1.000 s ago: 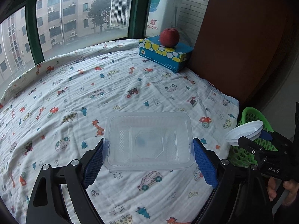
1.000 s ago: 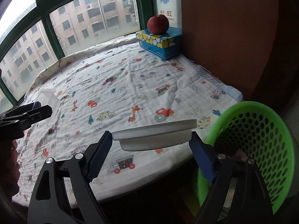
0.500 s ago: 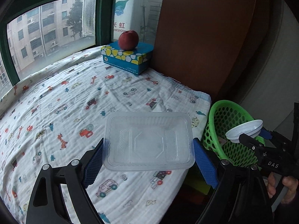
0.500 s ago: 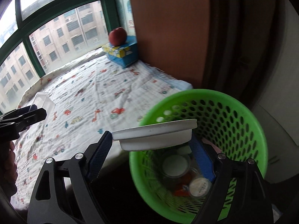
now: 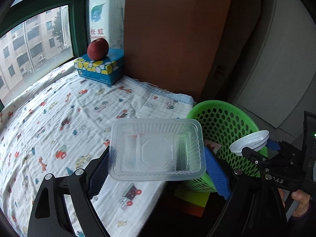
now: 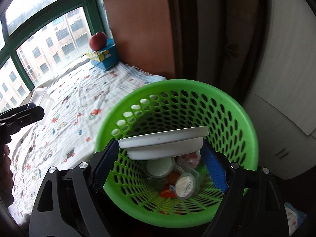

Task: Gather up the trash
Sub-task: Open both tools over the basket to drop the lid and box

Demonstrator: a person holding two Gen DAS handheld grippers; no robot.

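Cotton car-print sheet (image 5: 59,108) beside green-framed window (image 5: 78,29)

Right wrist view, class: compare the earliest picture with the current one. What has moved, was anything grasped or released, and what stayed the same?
The right gripper has carried the white bowl from above the patterned sheet to over the green basket. The left gripper has swung the clear tray toward the basket too. Nothing was released: both remain clamped. The apple stays on its blue box.
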